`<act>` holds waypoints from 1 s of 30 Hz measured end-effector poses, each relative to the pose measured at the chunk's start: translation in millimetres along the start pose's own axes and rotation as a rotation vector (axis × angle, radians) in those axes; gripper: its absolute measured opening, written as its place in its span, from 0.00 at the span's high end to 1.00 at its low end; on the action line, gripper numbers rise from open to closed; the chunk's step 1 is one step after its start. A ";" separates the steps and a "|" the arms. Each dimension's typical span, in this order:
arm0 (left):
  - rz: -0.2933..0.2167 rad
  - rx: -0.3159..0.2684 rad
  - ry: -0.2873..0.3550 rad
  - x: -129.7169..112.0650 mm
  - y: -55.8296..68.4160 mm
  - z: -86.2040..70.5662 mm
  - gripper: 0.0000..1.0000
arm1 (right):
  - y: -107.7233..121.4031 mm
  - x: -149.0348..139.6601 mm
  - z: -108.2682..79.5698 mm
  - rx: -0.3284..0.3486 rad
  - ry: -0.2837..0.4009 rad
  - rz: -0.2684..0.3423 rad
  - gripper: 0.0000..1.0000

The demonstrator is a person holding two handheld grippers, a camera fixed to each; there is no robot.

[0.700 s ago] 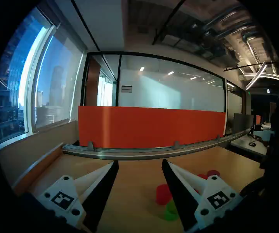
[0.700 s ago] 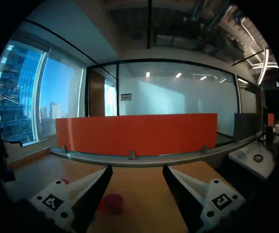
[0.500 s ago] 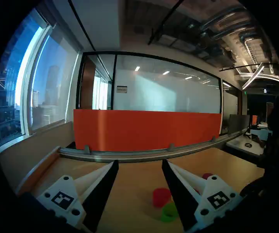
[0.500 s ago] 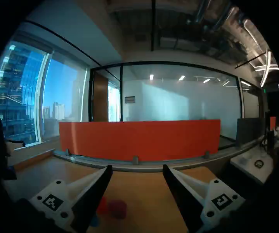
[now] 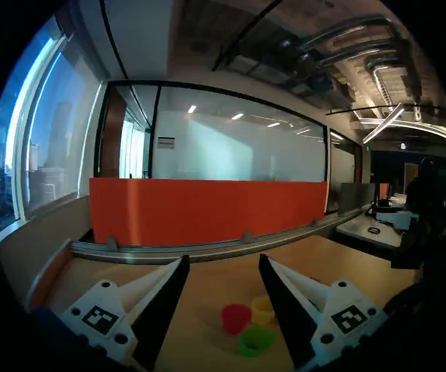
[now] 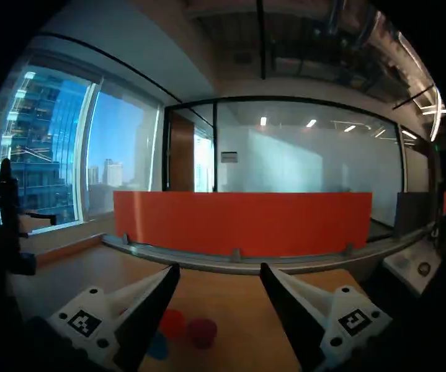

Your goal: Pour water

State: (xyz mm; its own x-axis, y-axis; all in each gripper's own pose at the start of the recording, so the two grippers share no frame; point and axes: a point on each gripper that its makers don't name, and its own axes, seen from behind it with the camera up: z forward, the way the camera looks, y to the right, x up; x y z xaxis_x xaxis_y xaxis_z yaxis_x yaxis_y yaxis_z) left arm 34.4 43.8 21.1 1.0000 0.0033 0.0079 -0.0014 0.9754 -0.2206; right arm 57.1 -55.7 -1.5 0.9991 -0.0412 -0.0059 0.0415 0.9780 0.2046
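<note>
In the left gripper view my left gripper [image 5: 223, 263] is open above a wooden table [image 5: 216, 291], nothing between its fingers. Below and ahead of it stand a red cup [image 5: 236, 318], a yellow cup [image 5: 263, 309] and a green cup [image 5: 257, 341], close together. In the right gripper view my right gripper [image 6: 219, 270] is open and empty too. On the table beneath it sit a dark red cup [image 6: 202, 332], a red cup [image 6: 172, 323] and a blue piece [image 6: 157, 347] partly hidden by the left finger. I cannot tell whether any cup holds water.
An orange divider panel [image 5: 204, 211] on a metal rail [image 5: 179, 251] runs along the table's far edge. Behind it is a glass-walled room. Large windows stand at the left [image 6: 49, 167]. Another desk [image 5: 371, 226] lies at the right.
Both grippers have moved so the cups sit more between their fingers. A yellow cup has come into the left gripper view; a second red cup shows more fully in the right gripper view.
</note>
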 end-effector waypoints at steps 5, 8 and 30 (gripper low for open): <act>-0.016 -0.114 0.011 9.4 24.6 1.7 0.18 | -25.2 2.2 -0.5 0.119 0.000 -0.019 0.00; -0.021 -0.185 0.019 13.7 40.6 -0.8 0.18 | -46.4 3.5 -3.8 0.211 -0.001 -0.017 0.00; 0.019 -0.351 -0.126 -28.3 58.1 -2.0 0.18 | -101.7 -27.4 -16.9 0.480 -0.160 -0.085 0.00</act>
State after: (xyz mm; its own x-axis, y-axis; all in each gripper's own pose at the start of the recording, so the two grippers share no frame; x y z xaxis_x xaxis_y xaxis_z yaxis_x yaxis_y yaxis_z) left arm 6.0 100.0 6.1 0.9909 0.0695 0.1155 0.0044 0.8399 -0.5428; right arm 25.5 -150.6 -38.7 0.9777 -0.1843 0.1003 0.0793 0.7673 0.6364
